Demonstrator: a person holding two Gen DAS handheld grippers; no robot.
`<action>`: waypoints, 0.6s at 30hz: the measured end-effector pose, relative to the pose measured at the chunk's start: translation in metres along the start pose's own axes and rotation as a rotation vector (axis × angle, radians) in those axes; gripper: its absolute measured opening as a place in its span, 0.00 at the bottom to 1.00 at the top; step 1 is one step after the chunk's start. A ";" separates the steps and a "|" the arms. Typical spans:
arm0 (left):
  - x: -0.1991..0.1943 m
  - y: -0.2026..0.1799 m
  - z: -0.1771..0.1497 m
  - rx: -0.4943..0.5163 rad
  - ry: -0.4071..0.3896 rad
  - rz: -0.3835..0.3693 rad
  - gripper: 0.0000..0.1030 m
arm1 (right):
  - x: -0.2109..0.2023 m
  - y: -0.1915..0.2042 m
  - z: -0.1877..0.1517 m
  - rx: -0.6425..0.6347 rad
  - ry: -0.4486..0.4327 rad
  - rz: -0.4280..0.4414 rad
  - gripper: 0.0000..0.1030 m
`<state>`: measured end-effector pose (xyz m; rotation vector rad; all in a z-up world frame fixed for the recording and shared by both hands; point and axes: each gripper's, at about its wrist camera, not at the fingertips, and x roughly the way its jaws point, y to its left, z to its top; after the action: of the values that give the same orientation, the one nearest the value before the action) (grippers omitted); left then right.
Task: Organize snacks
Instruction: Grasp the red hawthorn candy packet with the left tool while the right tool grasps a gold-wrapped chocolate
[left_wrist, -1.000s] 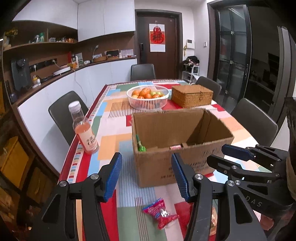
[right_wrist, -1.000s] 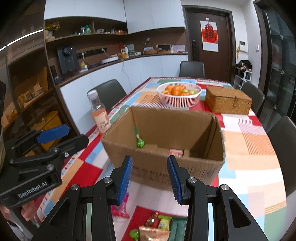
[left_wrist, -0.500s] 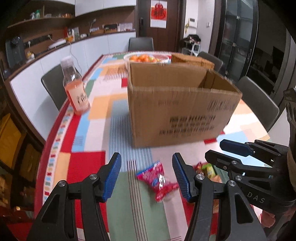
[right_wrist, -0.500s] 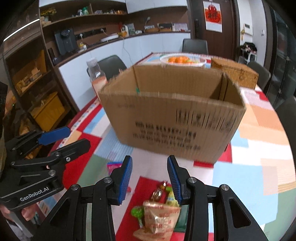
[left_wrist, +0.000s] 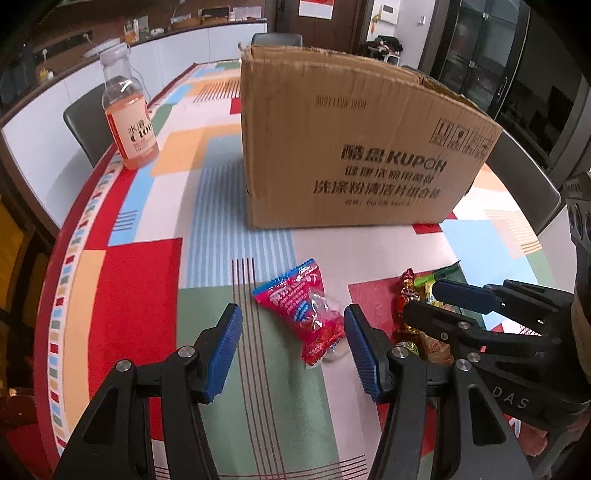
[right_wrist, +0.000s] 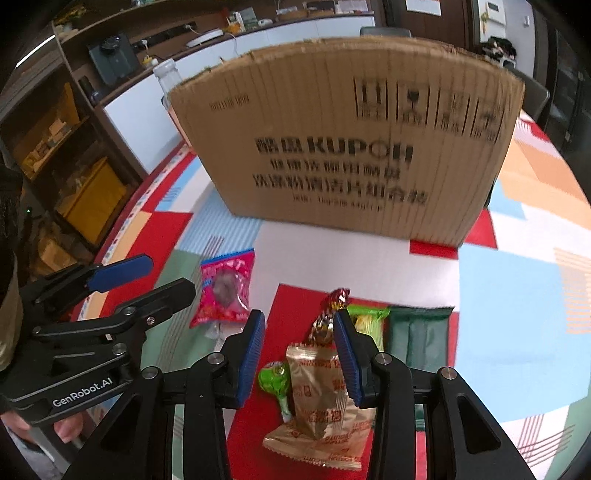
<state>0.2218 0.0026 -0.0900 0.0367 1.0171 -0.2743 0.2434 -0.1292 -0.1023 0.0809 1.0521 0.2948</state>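
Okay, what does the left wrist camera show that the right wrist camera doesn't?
Only the left wrist view shows the juice bottle's orange drink and label; the right view catches just its clear top. Only the right wrist view shows the green lollipop, the tan packets and the dark green packet plainly. Both show the cardboard box, the red snack packet, and both open grippers, left and right.

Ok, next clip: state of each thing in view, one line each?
Left hand-held gripper: open, empty, above the red packet.
Right hand-held gripper: open, empty, over the snack pile.
Box: upright on the table, top open.
Bottle: upright, partly full of pink drink; cap out of view.
Red packet: lying flat, sealed.
Tan packet: lying in the pile.
Green packet: lying flat.
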 end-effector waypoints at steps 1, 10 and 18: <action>0.001 0.000 0.000 -0.001 0.003 -0.003 0.55 | 0.002 -0.001 0.000 0.003 0.006 -0.001 0.38; 0.020 -0.001 0.007 -0.011 0.037 -0.035 0.55 | 0.015 -0.007 0.001 0.026 0.037 -0.006 0.34; 0.043 -0.001 0.014 -0.022 0.074 -0.038 0.55 | 0.029 -0.011 0.000 0.041 0.067 -0.015 0.32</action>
<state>0.2547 -0.0096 -0.1192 0.0076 1.0951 -0.2982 0.2593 -0.1319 -0.1293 0.1011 1.1251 0.2639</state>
